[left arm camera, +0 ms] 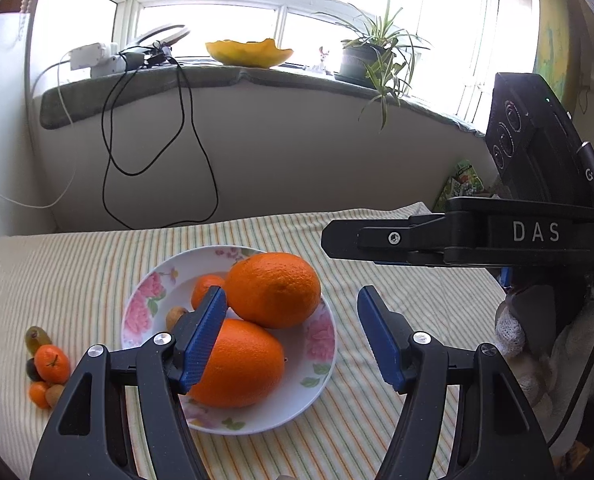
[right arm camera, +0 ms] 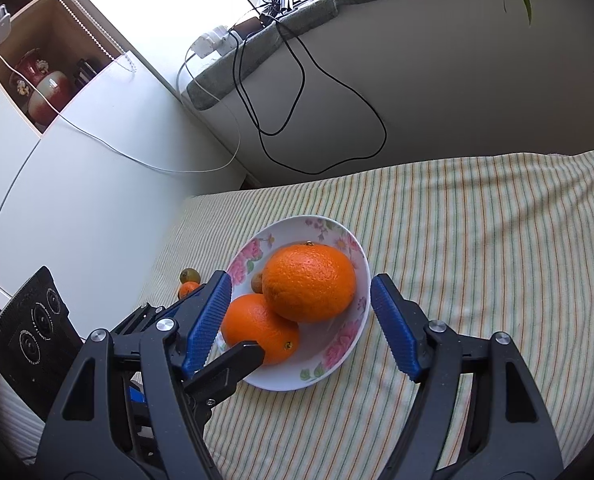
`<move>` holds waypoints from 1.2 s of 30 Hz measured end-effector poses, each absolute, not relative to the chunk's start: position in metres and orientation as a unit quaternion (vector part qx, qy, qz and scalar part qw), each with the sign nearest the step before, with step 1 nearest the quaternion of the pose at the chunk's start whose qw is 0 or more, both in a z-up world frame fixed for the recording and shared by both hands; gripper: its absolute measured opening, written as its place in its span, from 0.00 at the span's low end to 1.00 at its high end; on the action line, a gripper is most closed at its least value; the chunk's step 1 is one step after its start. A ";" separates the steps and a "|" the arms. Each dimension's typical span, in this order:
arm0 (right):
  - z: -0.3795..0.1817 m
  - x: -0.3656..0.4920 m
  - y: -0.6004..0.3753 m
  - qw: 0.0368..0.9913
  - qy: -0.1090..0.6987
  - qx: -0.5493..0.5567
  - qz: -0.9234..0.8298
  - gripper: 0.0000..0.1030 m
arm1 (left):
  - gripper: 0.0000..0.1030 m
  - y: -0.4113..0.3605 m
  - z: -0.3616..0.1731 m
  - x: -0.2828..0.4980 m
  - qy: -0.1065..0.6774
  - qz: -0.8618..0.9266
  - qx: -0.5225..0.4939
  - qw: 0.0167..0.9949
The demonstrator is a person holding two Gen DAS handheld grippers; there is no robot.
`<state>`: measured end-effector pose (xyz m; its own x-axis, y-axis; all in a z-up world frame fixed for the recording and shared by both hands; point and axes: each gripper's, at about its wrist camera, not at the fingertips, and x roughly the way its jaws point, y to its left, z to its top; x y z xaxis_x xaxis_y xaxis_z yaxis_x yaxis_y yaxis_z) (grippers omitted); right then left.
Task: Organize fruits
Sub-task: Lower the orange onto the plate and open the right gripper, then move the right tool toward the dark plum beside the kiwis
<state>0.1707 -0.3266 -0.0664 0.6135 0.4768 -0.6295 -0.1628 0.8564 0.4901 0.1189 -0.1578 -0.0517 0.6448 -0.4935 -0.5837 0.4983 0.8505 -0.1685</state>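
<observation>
A white plate with pink flowers (left arm camera: 137, 304) (right arm camera: 353, 336) lies on the striped cloth. It holds two big oranges, one resting on the other (left arm camera: 275, 288) (right arm camera: 309, 282), a small tangerine (left arm camera: 205, 286) and a small brown fruit (left arm camera: 175, 316). My left gripper (left arm camera: 293, 336) hovers open over the plate's near right side; its left pad overlaps the lower orange (left arm camera: 245, 364) in the picture, the right pad is free. My right gripper (right arm camera: 301, 326) stands open around the upper orange, with a gap at each pad. A little pile of small fruits (left arm camera: 49, 364) (right arm camera: 188, 284) lies left of the plate.
The right gripper's black body (left arm camera: 477, 236) reaches in from the right above the cloth; the left gripper's finger (right arm camera: 233, 364) crosses under the right one's left pad. Behind the table are a wall with hanging cables (left arm camera: 153, 152), a windowsill with a yellow bowl (left arm camera: 249, 54) and a potted plant (left arm camera: 373, 60).
</observation>
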 end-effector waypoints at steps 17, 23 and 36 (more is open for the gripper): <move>-0.059 0.134 -0.303 0.897 0.355 0.194 0.176 0.73 | 0.66 -0.114 -0.041 0.094 0.302 -0.261 -0.014 0.917; -0.056 0.121 -0.286 0.903 0.338 0.186 0.186 0.73 | 0.66 -0.097 -0.040 0.087 0.298 -0.254 -0.021 0.920; -0.048 0.093 -0.231 0.923 0.320 0.095 0.191 0.83 | 0.66 -0.051 -0.046 0.088 0.300 -0.229 -0.035 0.925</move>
